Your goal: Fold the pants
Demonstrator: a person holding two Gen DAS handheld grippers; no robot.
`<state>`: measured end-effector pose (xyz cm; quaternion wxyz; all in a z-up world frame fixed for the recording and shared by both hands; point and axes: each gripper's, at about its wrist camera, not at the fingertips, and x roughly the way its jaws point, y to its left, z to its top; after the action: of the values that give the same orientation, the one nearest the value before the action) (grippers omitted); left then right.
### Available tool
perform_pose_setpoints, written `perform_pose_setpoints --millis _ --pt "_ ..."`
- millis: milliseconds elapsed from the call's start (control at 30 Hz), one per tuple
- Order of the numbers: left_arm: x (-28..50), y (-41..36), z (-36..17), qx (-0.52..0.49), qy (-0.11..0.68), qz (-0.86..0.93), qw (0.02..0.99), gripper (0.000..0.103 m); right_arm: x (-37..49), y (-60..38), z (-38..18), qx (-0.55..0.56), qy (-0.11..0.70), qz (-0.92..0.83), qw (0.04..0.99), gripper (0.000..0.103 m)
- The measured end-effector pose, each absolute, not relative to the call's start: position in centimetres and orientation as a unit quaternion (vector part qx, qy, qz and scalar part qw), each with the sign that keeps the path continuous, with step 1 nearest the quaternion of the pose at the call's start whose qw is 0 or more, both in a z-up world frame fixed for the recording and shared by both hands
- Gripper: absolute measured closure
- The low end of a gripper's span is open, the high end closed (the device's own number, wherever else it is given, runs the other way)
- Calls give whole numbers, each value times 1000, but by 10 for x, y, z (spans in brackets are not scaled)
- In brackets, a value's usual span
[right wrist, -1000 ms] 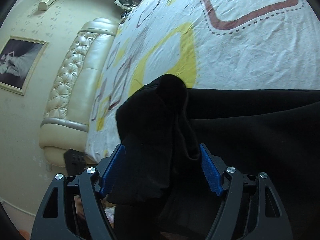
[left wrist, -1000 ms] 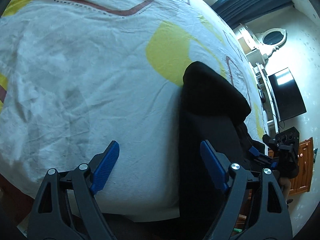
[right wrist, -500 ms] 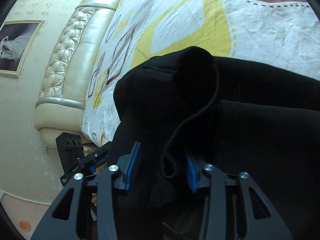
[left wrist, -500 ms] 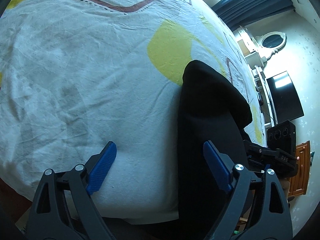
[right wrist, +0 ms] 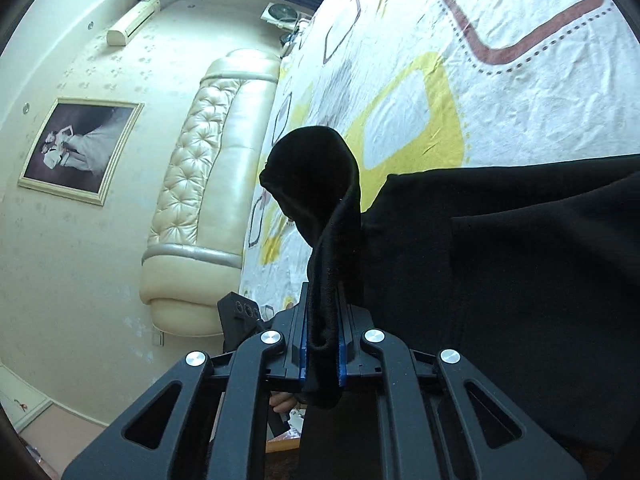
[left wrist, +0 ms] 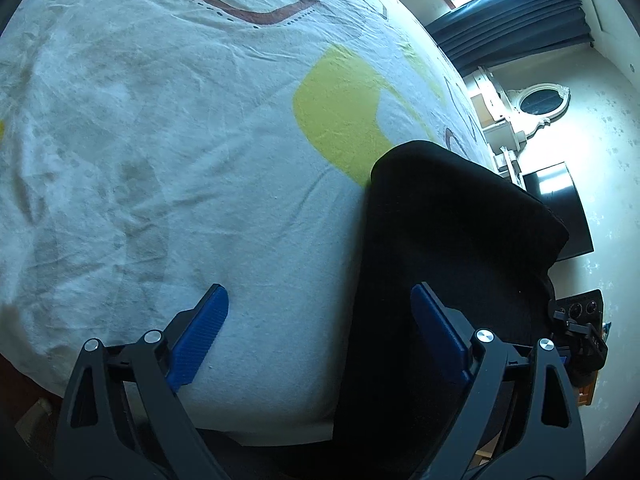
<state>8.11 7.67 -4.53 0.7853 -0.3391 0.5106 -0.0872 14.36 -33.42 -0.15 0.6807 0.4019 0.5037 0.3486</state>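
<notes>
Black pants [left wrist: 448,248] lie on a bed [left wrist: 168,128] covered by a white sheet with yellow and brown shapes. In the left wrist view they fill the lower right of the frame, draped over the bed's near edge. The left gripper [left wrist: 318,334] sits at the bottom with its blue pads wide apart; its jaws have just been opening, and nothing is pinched, though the right pad stands in front of the black cloth and the left pad over bare sheet. At the right edge, a dark curtain [left wrist: 516,16], an oval mirror [left wrist: 542,102] and a black screen [left wrist: 560,208] stand against a pale wall.

In the right wrist view the pants [right wrist: 500,280] cover the right half of the frame. The right gripper [right wrist: 322,336] at bottom centre has just closed, and its pads clamp a fold of the cloth that rises in a dark hump above them, blocking part of the sheet. To the left are a cream tufted headboard [right wrist: 200,184], a framed picture [right wrist: 82,150] and a wall air conditioner [right wrist: 134,26].
</notes>
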Motion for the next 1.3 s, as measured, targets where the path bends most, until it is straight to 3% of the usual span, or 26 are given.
perform_pose_setpoints --millis 267,467,533,633,767,900,1033,1167,1300 --pt "78 30 -45 -312 529 -144 775 10 105 -459 -33 473 476 258 696 93" --pt "80 1 -47 -253 529 -149 796 4 77 -508 -62 443 496 154 731 90" --pt "80 -3 -47 -235 529 -154 801 4 67 -523 -55 466 466 136 740 71" --pt "81 -1 -48 -234 527 -158 802 4 63 -521 -42 455 463 147 746 52" --pt "81 2 -50 -240 528 -156 800 4 65 -491 -44 432 496 198 727 52" --pt "77 3 -49 -236 527 -159 801 4 69 -464 -66 425 529 216 703 52" --pt "76 4 -49 -238 527 -160 800 4 69 -450 -60 402 517 218 723 89" --pt "76 4 -49 -245 528 -156 798 4 68 -464 -20 356 473 219 776 92" --pt "75 2 -50 -239 527 -152 802 3 76 -481 -37 299 506 142 797 92"
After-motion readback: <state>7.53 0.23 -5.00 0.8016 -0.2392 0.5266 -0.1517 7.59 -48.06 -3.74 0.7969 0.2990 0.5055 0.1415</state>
